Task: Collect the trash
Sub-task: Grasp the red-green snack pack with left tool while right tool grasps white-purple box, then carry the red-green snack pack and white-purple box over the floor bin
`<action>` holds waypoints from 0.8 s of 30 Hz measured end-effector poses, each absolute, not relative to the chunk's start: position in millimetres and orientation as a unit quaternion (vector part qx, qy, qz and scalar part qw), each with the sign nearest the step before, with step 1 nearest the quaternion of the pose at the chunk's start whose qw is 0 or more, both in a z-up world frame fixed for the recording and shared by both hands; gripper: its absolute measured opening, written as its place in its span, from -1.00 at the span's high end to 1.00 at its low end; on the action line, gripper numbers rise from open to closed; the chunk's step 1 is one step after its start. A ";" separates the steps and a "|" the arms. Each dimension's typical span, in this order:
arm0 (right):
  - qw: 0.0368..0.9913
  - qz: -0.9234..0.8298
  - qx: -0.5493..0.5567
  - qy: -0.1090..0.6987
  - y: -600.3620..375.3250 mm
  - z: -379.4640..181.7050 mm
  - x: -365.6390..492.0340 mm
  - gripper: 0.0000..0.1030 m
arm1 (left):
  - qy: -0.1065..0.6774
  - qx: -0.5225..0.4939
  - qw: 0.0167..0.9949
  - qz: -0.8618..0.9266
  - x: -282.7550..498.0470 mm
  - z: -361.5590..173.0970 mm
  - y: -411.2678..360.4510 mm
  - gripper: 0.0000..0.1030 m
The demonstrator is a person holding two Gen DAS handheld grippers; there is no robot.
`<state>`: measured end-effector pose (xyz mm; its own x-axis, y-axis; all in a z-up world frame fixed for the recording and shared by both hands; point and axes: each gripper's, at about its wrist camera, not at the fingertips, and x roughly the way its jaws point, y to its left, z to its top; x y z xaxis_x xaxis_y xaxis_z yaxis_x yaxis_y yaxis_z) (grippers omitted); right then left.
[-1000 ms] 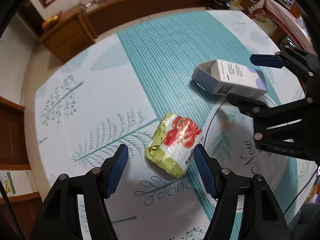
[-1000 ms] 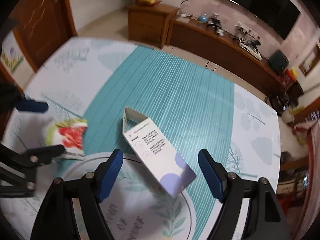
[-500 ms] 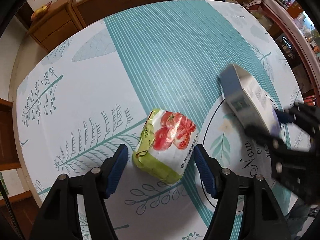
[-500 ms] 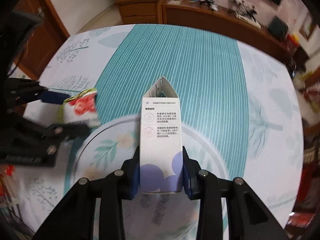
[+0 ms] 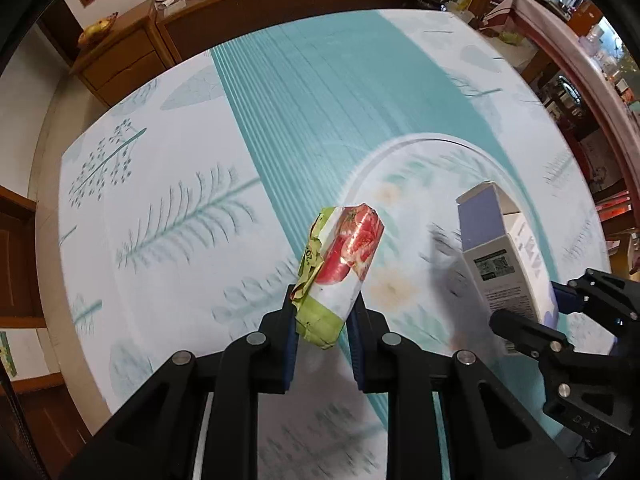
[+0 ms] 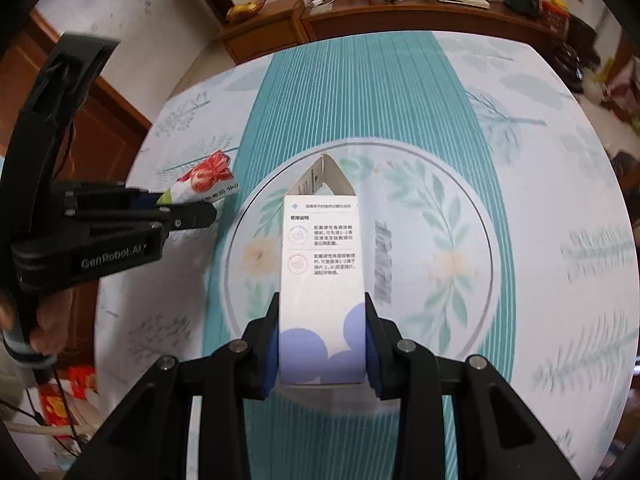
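left gripper (image 5: 322, 320): fingers have just been closing, now clamped on the crumpled wrapper (image 5: 340, 268); pads press its lower green end from both sides
wrapper: green and white, tomato print, squeezed narrow; upper end sticks out past the fingertips, over the tabletop (image 5: 168, 200); whether its tip touches the cloth, cannot tell
right gripper (image 6: 322, 334): fingers tight on the white carton (image 6: 322, 272), pads on both long sides at the end with the purple dots
carton: printed face up, open flap end pointing away from the gripper, over the round leaf-wreath print on the cloth; lifted or resting, cannot tell
relation: wrapper and carton near each other, not touching; left wrist view shows the carton to the right of the wrapper, right wrist view shows the wrapper to the carton's left
tabletop: white cloth with leaf motifs and a teal striped band down the middle
background: wooden cabinet (image 6: 420, 24) with small clutter behind the tabletop
person: a hand (image 6: 44, 328) on the left gripper's handle, at the left edge of the right wrist view
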<state>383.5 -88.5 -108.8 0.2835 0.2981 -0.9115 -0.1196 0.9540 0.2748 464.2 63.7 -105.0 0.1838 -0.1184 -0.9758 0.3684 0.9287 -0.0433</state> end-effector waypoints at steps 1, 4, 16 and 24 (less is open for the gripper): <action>0.798 0.131 0.081 0.583 -90.3 -105.7 377.9 0.33 | 0.616 0.098 0.765 -0.161 455.2 -98.1 63.0 0.62; 0.801 0.132 0.087 0.578 -97.4 -94.4 356.4 0.33 | 0.604 0.089 0.774 -0.165 423.6 -75.5 57.2 0.62; 0.801 0.183 0.190 0.538 -175.0 -40.2 239.6 0.33 | 0.530 0.047 0.837 -0.126 266.6 31.5 8.3 0.62; 0.817 0.227 0.170 0.503 -237.1 1.8 146.3 0.33 | 0.493 0.010 0.866 -0.084 153.6 75.8 -33.1 0.62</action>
<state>146.3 -237.1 1.8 0.3917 0.5418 -0.7436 -0.1994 0.8390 0.5063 153.6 -33.1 75.8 0.5005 -0.1357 -0.8550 0.1553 0.9857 -0.0655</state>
